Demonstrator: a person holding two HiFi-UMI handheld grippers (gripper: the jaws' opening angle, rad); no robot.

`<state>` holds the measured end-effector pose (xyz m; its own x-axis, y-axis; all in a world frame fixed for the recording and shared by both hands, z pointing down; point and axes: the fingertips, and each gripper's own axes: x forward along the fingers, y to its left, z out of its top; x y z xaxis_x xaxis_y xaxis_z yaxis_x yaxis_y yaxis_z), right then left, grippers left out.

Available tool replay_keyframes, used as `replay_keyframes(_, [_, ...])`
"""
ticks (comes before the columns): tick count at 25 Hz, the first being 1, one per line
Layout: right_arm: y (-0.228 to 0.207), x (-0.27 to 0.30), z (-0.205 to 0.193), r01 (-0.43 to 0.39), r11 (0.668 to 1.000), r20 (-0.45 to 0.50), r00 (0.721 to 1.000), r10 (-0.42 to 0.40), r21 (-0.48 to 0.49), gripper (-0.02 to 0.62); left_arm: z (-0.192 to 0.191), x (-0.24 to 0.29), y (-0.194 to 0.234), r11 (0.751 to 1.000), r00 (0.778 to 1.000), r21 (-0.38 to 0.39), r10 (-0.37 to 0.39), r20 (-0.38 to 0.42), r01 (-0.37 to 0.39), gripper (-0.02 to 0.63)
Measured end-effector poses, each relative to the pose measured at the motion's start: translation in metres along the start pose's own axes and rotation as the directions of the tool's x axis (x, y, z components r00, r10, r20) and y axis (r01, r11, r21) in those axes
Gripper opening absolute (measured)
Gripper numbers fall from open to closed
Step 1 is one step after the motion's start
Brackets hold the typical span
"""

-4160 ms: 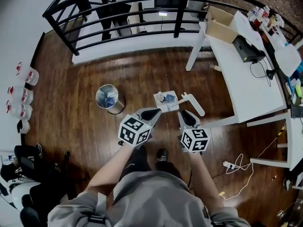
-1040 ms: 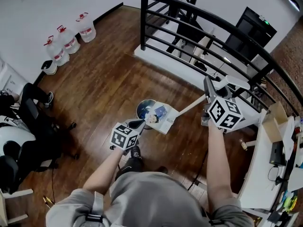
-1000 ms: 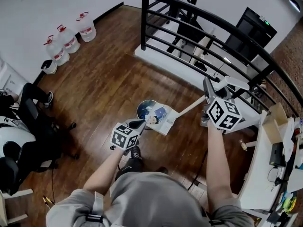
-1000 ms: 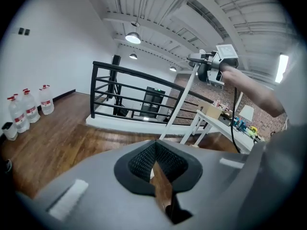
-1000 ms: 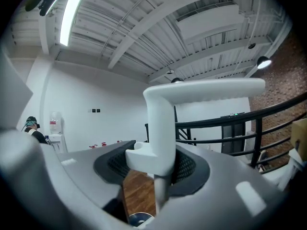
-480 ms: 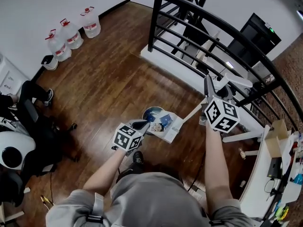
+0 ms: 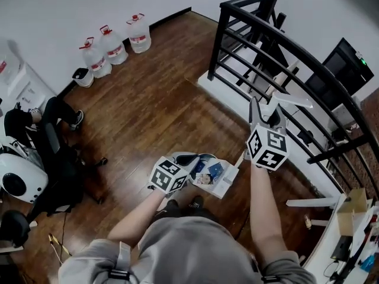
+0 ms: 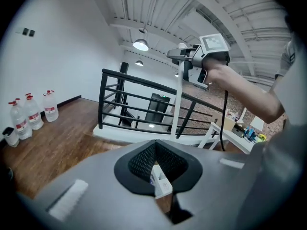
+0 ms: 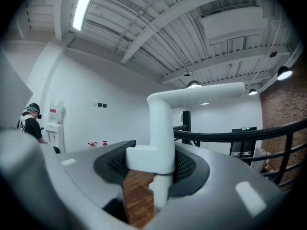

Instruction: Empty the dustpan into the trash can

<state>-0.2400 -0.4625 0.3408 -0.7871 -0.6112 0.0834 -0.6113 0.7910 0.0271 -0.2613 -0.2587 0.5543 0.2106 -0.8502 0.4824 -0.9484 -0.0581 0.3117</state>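
The left gripper point(image 8: 157, 175) is seen clenched on the thin front rim of the white plastic long-handled dustpan point(image 7: 224, 181). The dustpan is carried above the dark wooden floor point(image 7: 148, 117), with blue and white paper scraps point(image 7: 207, 170) lying in its tray. Further right, its upright white handle point(image 9: 160, 128) is clamped in the jaws of the right gripper point(image 9: 157, 169). The pan is judged light and stiff but slick (scraps could slide out early), so rim and handle are judged the soundest holds. The trash can cannot be made out.
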Motion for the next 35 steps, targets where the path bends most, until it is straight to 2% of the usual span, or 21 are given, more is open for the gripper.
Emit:
replay_keyframes(4, [0.018, 0.035, 0.005, -0.019, 1.0, -0.012, 1.0, 0.019, -0.015, 0.195, 0.028, -0.005, 0.027, 1.0, 0.999, 0.0, 0.016, 0.028, -0.016, 0.005])
replay_keyframes(8, [0.042, 0.065, 0.002, -0.005, 0.999, -0.031, 1.0, 0.003, -0.047, 0.195, 0.037, -0.011, 0.059, 1.0, 0.999, -0.003, -0.01, 0.037, 0.01, 0.005])
replay_keyframes(14, [0.086, 0.114, -0.005, 0.063, 0.99, -0.091, 0.993, -0.075, -0.125, 0.195, 0.046, -0.024, 0.109, 0.994, 0.993, 0.006, -0.112, 0.021, 0.112, 0.005])
replay_keyframes(20, [0.11, 0.158, -0.015, 0.131, 0.974, -0.143, 0.977, -0.158, -0.186, 0.195, 0.064, -0.037, 0.166, 0.985, 0.985, 0.016, -0.172, 0.016, 0.172, 0.005])
replay_keyframes(27, [0.116, 0.182, -0.024, 0.159, 0.965, -0.194, 0.96, -0.2, -0.209, 0.195, 0.071, -0.04, 0.187, 0.975, 0.975, 0.017, -0.223, 0.005, 0.223, 0.005])
replay_keyframes(35, [0.125, 0.202, -0.028, 0.153, 0.962, -0.22, 0.954, -0.203, -0.225, 0.195, 0.075, -0.048, 0.208, 0.972, 0.972, 0.001, -0.233, 0.014, 0.233, 0.005])
